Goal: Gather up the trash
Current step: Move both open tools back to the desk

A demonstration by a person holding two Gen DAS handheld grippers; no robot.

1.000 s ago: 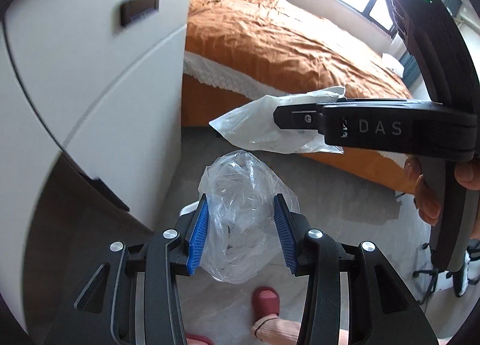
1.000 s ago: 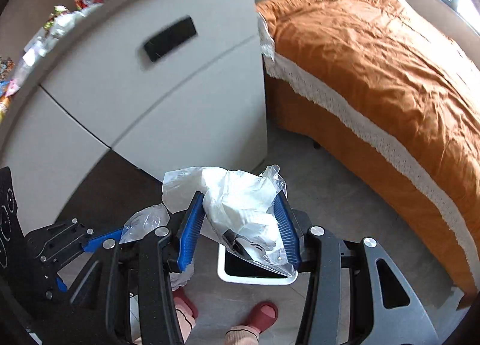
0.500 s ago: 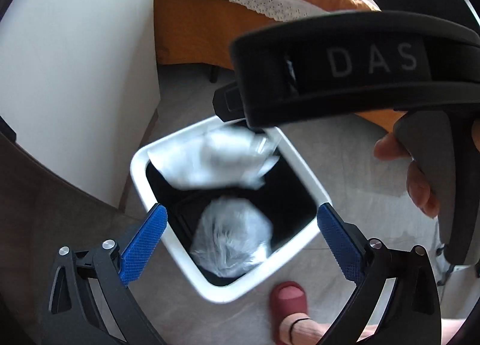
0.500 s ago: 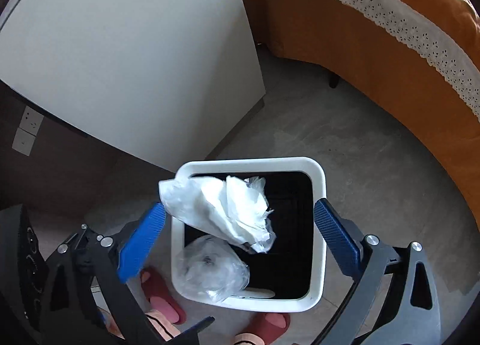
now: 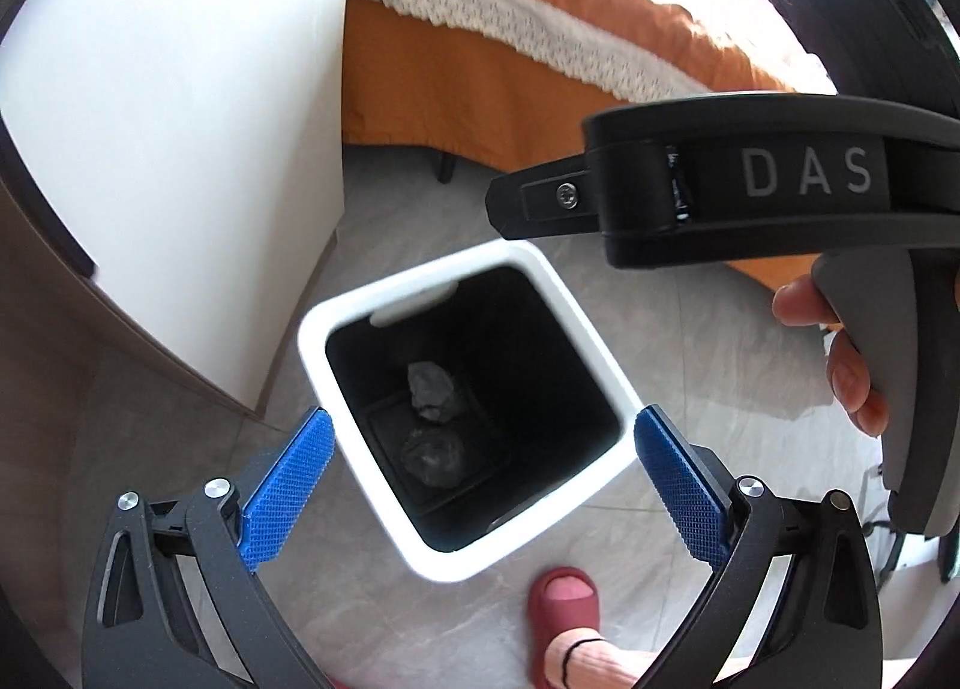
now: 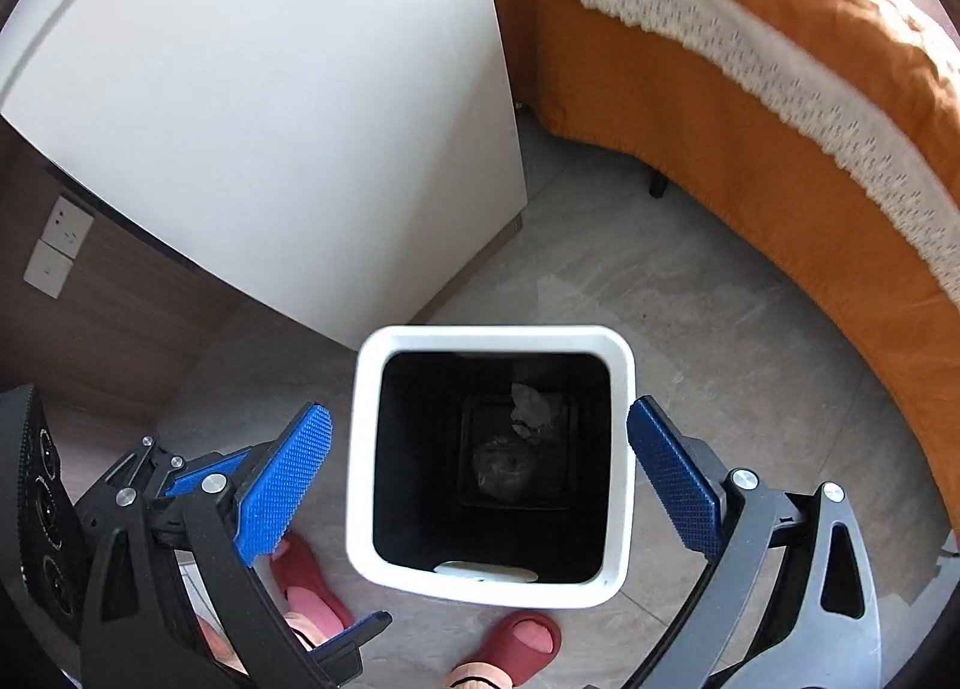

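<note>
"DAS" in pale letters on the black right gripper (image 5: 510, 206) body.

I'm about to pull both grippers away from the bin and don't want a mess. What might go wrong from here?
The left gripper and right gripper hang open right over the white bin, so a careless swing may clip its rim and tip it. The red slippers stand against the bin's base and may nudge it. The two crumpled bags lie at the bottom, so spilling looks unlikely otherwise.
</note>
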